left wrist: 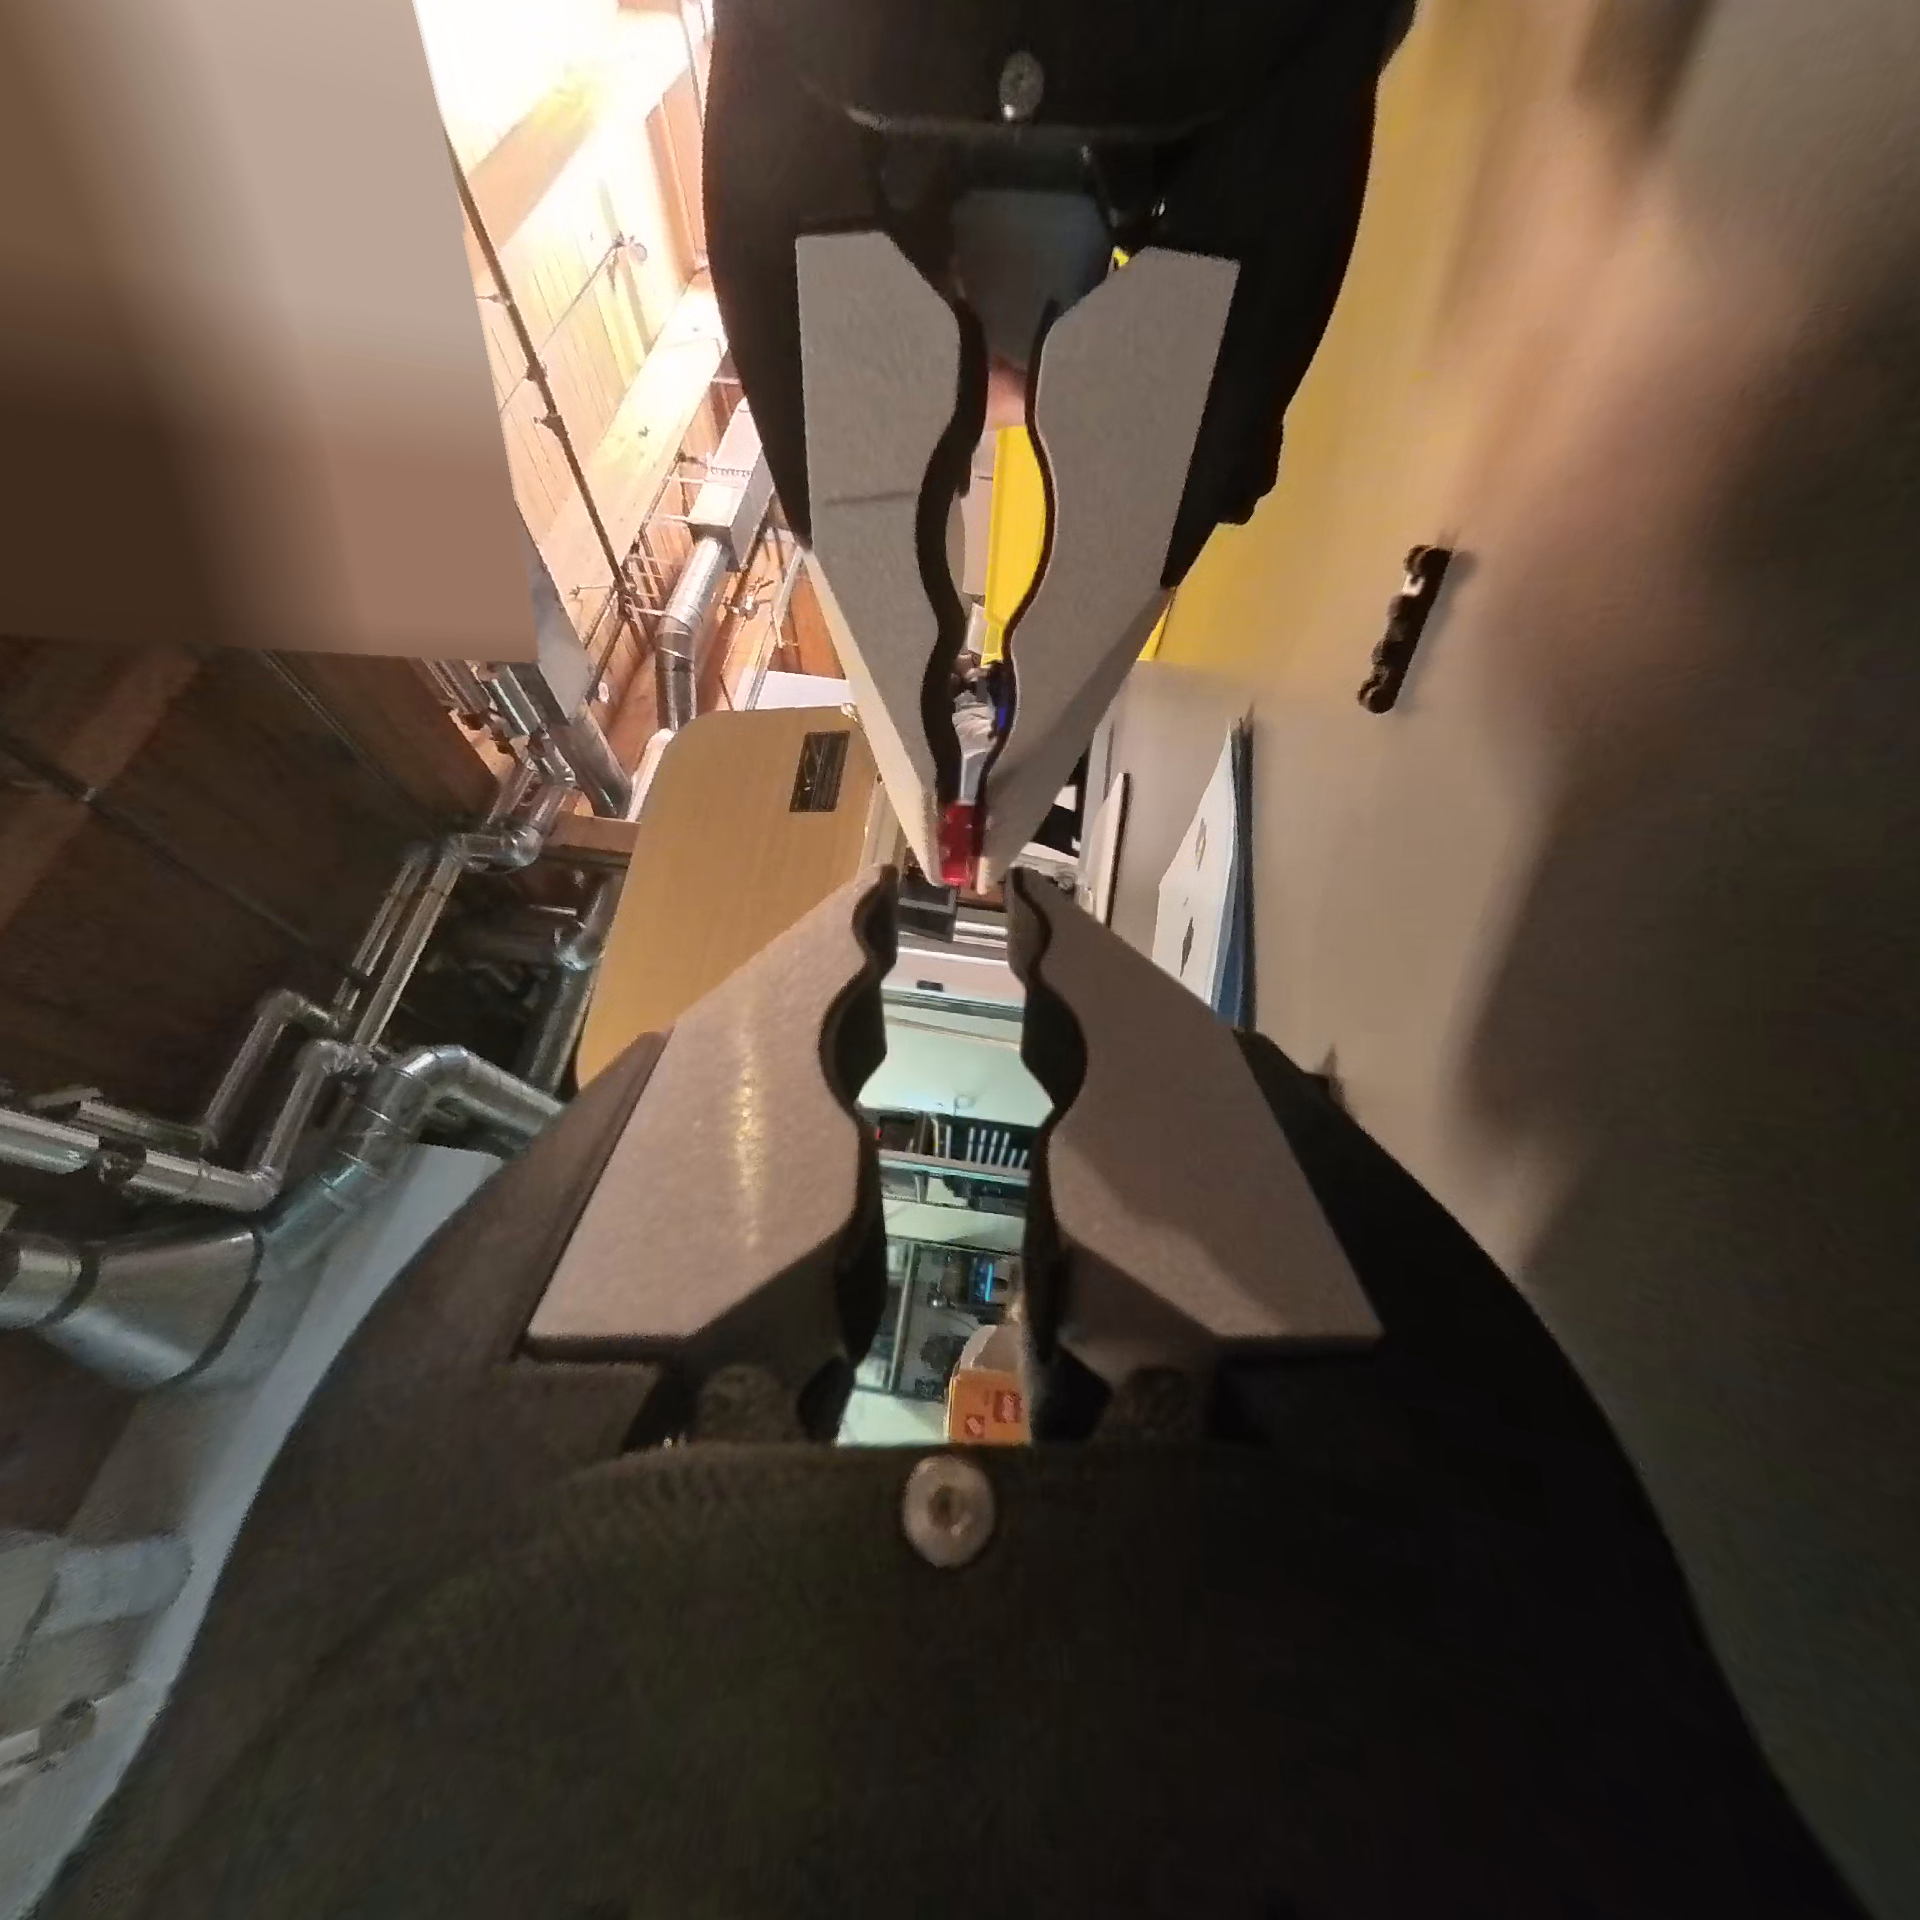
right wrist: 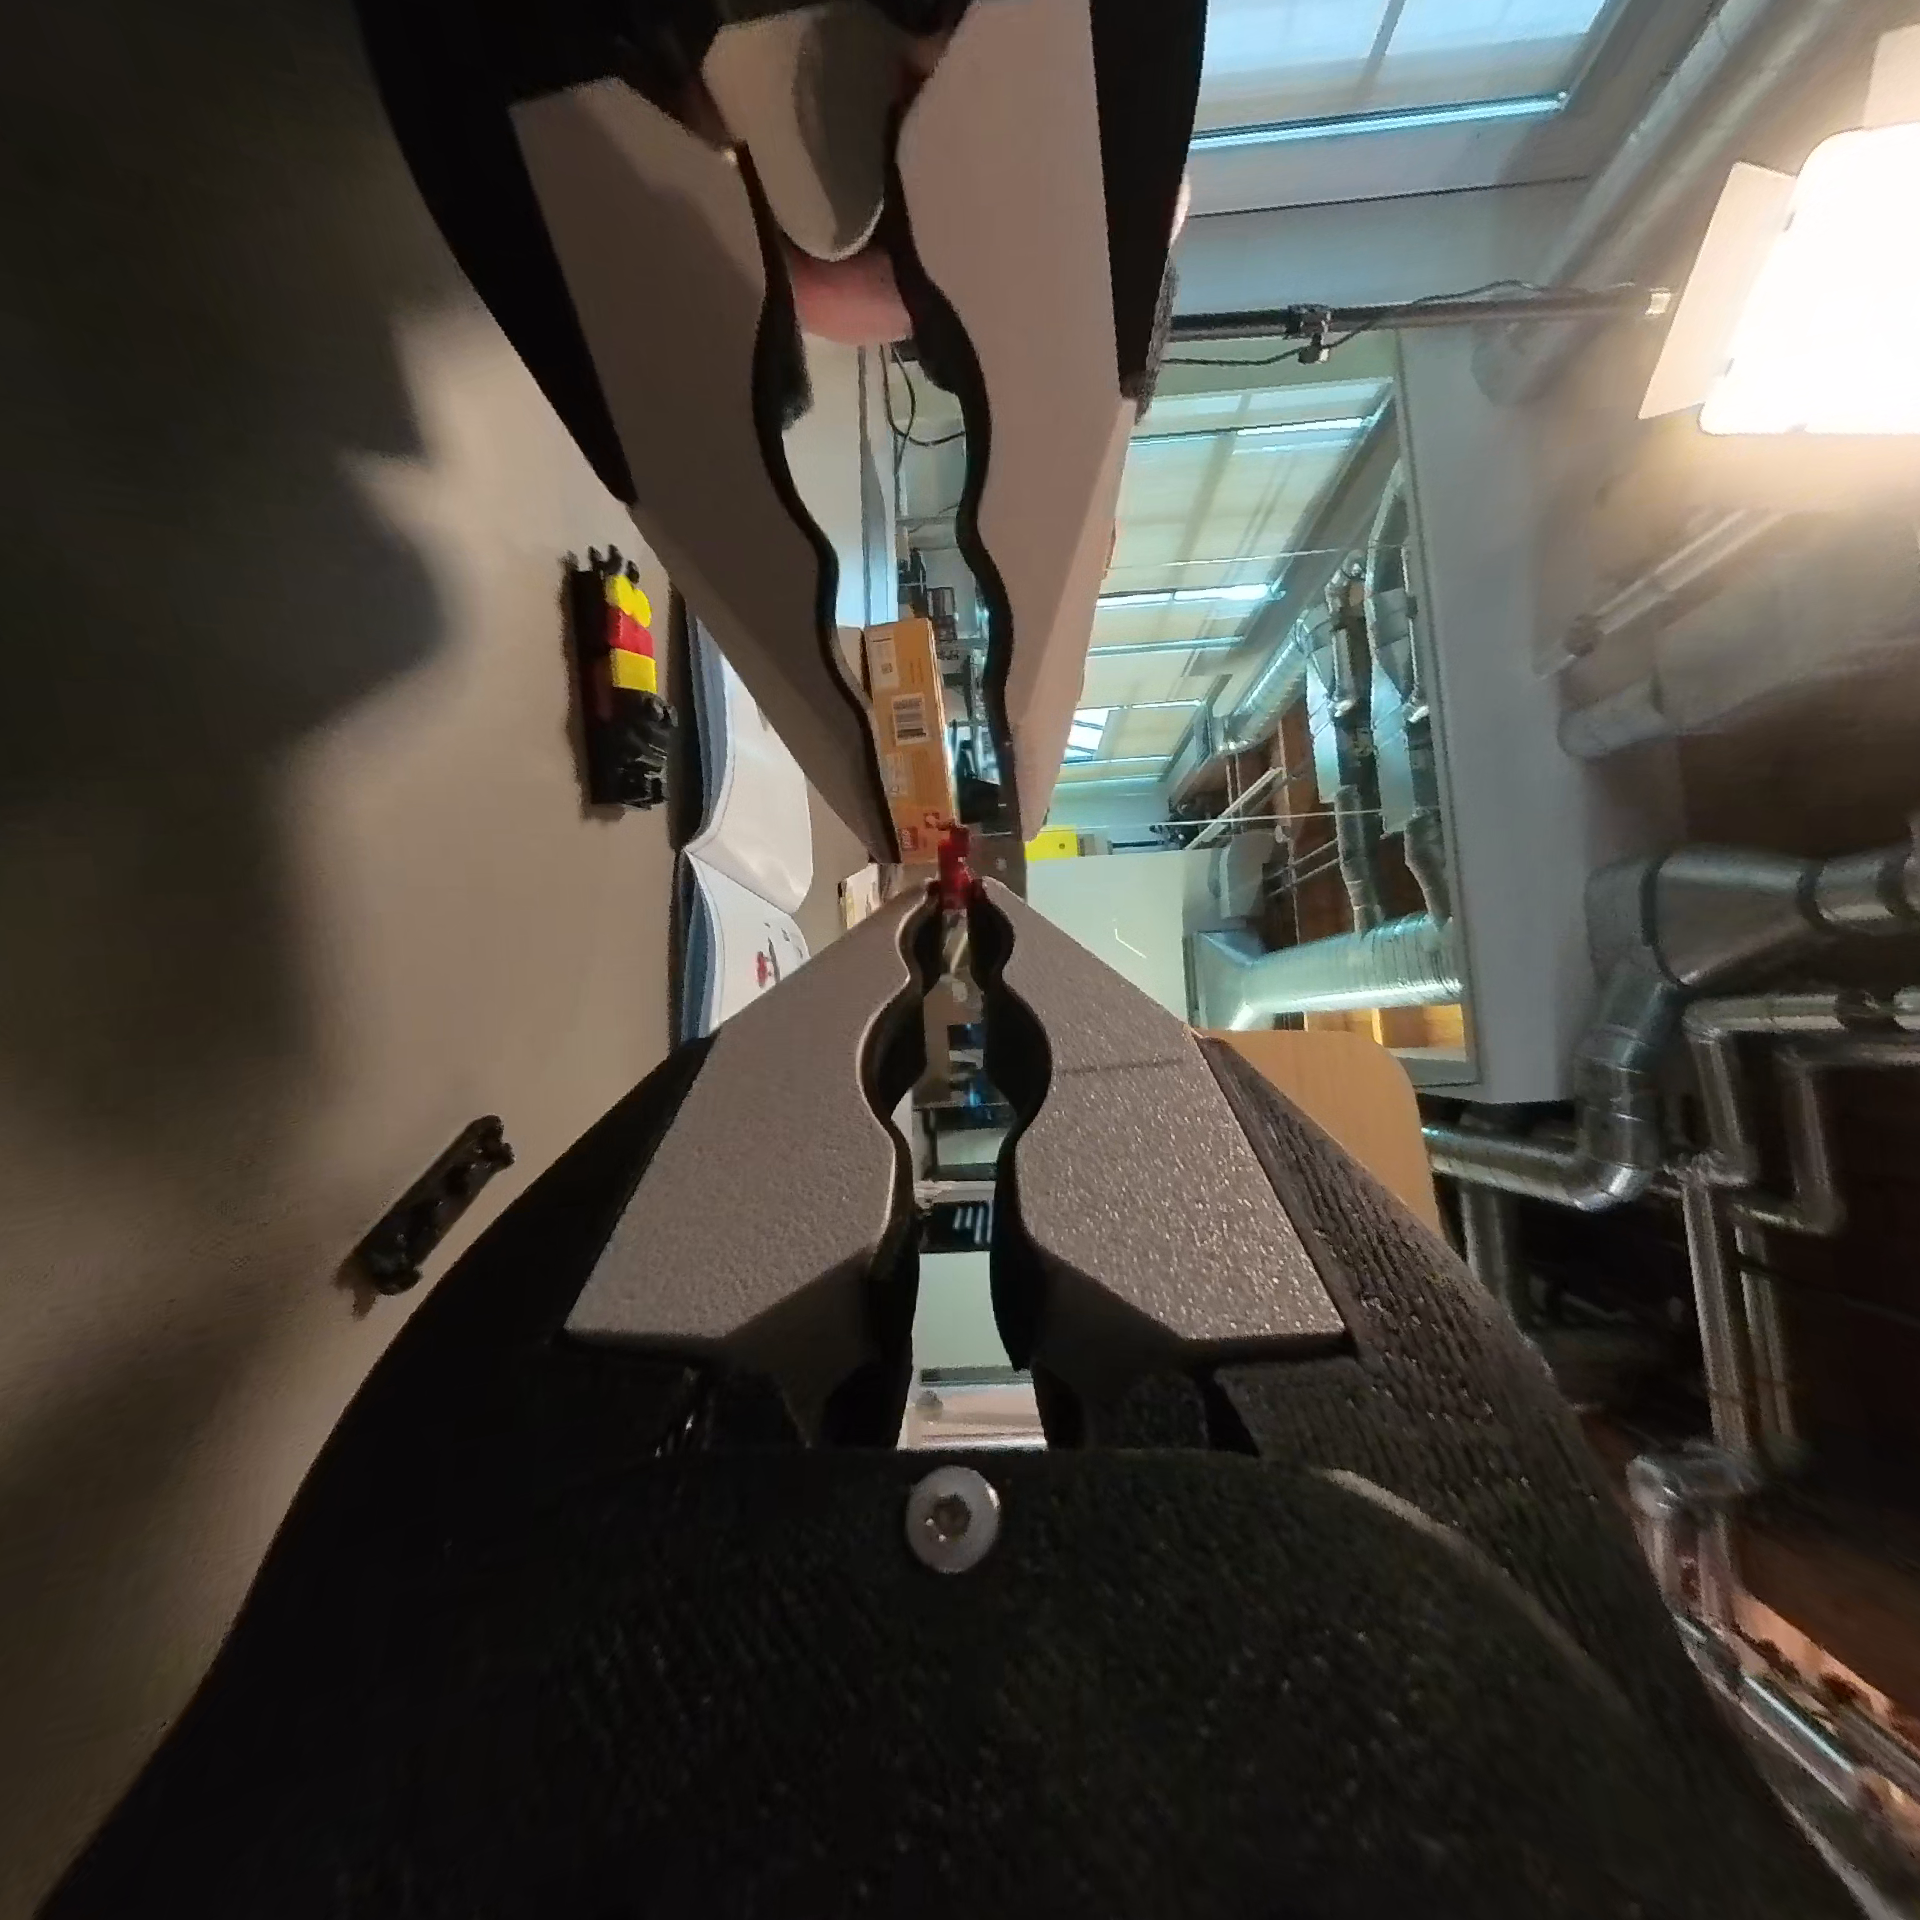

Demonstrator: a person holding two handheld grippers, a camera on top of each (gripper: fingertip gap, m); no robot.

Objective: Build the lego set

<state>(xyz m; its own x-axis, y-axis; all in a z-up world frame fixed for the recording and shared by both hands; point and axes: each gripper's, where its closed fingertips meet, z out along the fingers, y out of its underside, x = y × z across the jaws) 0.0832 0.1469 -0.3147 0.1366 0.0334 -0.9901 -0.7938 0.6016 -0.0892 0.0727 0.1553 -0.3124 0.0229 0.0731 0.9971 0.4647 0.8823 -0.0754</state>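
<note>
The two grippers face each other tip to tip in the air beside the grey table (left wrist: pixel 1558 935). My right gripper (right wrist: pixel 956 902) is shut on a small red lego piece (right wrist: pixel 953 868) that sticks out past its tips. In the left wrist view the right gripper (left wrist: pixel 961 850) comes in from the top with the red piece (left wrist: pixel 954 831). My left gripper (left wrist: pixel 951 894) is open and empty, its tips just short of the red piece; it also shows in the right wrist view (right wrist: pixel 956 831). A black, yellow and red lego assembly (right wrist: pixel 623 686) lies on the table.
A black lego strip (left wrist: pixel 1403 623) lies alone on the table, also in the right wrist view (right wrist: pixel 431 1205). An open instruction booklet (right wrist: pixel 748 821) lies near the assembly. An orange box (right wrist: pixel 904 707) stands behind. Metal ducts (left wrist: pixel 312 1143) and a wooden chair back (left wrist: pixel 727 831) fill the background. My two grippers' fingertips are within a few centimetres of each other.
</note>
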